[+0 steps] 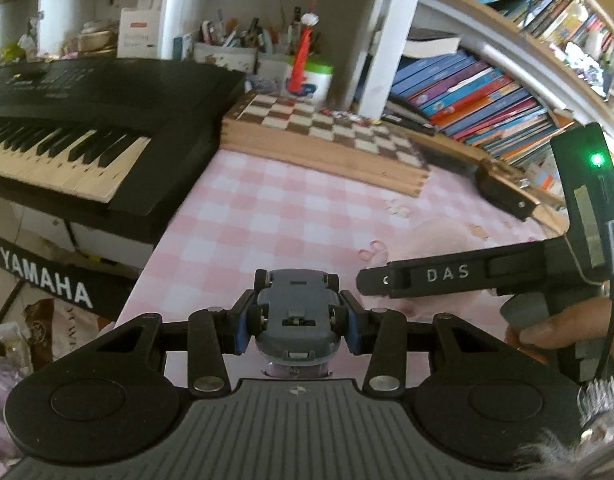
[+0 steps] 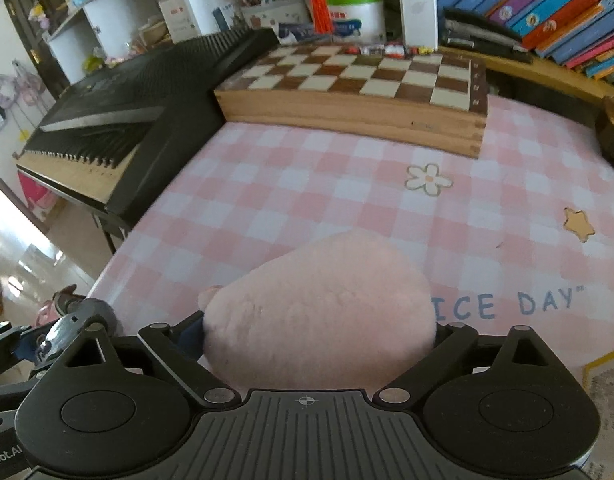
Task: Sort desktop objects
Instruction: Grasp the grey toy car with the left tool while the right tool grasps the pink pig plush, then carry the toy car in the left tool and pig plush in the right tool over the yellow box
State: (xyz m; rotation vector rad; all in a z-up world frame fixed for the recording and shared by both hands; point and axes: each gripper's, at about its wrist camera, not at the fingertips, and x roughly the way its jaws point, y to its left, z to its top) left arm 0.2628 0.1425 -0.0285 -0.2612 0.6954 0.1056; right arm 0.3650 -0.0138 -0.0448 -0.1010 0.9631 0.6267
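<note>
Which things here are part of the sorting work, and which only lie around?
Part of the job:
- toy car, upside down, clamped in the left gripper
- pink plush toy, between the wide jaws of the right gripper

Just lying about:
- keyboard
- chessboard
- books
- pen holders
- checked tablecloth

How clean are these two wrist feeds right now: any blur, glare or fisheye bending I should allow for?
Left wrist view: the toy car in the left gripper is sharp, the bookshelf bends strongly and the edges smear. Right wrist view: the pink plush is soft and washed out, and daylight glares on the floor at left.
</note>
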